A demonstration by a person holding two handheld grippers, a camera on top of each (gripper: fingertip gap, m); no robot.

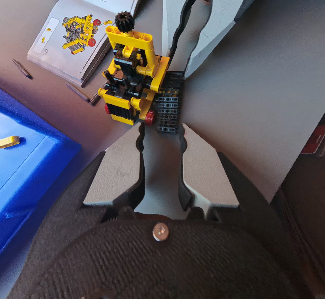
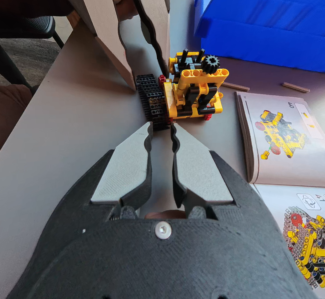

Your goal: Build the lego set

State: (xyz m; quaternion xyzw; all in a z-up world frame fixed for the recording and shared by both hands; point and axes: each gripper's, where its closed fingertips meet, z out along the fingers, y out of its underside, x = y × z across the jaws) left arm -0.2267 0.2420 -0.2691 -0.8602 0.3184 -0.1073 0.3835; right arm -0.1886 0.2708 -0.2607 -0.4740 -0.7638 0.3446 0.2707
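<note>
Presently, model: yellow bulldozer (image 1: 133,77) stands on table (image 1: 246,61).
Track: black tread (image 1: 168,104) touching the bulldozer's side.
Left gripper (image 1: 162,126): spread, at one tread end.
Right gripper (image 2: 161,125): spread, opposite end.
Advice: squeeze evenly, seat tread over the bulldozer's red wheels (image 1: 149,117).

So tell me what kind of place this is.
Probably an office or lab workbench set up for model building: a plain grey table, an open instruction booklet, a blue parts bin, and what looks like an office chair on carpet past the table's edge.
</note>
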